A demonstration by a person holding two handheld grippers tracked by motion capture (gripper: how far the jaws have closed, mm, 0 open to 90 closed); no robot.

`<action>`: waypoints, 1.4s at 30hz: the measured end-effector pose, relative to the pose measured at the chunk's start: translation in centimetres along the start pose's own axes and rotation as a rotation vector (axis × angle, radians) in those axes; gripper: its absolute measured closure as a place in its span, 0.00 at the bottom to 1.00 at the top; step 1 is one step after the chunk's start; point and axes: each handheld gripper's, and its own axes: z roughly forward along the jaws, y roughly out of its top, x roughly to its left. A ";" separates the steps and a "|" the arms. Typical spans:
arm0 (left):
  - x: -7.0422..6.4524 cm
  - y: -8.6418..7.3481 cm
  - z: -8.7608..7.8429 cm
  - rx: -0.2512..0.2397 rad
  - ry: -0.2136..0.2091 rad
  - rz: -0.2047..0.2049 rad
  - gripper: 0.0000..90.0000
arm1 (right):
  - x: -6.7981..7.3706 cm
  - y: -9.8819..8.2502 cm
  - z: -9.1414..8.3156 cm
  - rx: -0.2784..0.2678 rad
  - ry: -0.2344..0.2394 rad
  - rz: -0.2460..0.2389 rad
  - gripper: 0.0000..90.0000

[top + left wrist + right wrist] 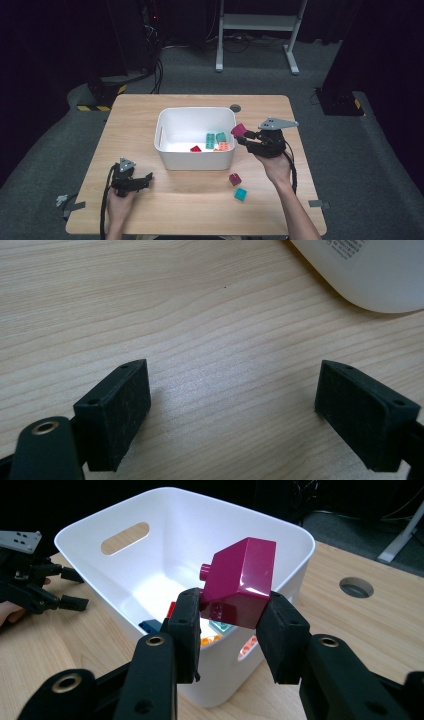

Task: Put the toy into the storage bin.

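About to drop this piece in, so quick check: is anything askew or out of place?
The magenta plastic block sits tilted in the right gripper, pinched by its lower edge over the white plastic bin's rim. Nothing spilled.

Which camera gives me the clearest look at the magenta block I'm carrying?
The right gripper view: the magenta block sits large and sharp between the right tool pads, above the white bin. The high view shows it small at the bin's edge; the left gripper view faces bare table.
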 end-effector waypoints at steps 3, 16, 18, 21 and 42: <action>0.0 0.0 0.0 0.000 0.001 0.000 0.16 | -0.1 0.4 0.5 -0.003 0.008 0.003 0.70; 0.0 0.0 0.0 0.000 0.002 0.000 0.16 | 0.9 3.0 3.3 0.017 0.029 -0.020 0.69; 0.0 0.0 0.0 0.000 0.002 -0.001 0.16 | 1.0 3.2 3.7 0.023 0.031 -0.025 0.69; 0.0 0.0 0.0 0.000 0.003 0.001 0.16 | 1.0 3.6 4.6 0.042 0.033 -0.031 0.69; 0.0 0.0 0.0 0.000 0.003 0.001 0.16 | 0.6 4.6 9.8 0.138 0.028 -0.012 0.69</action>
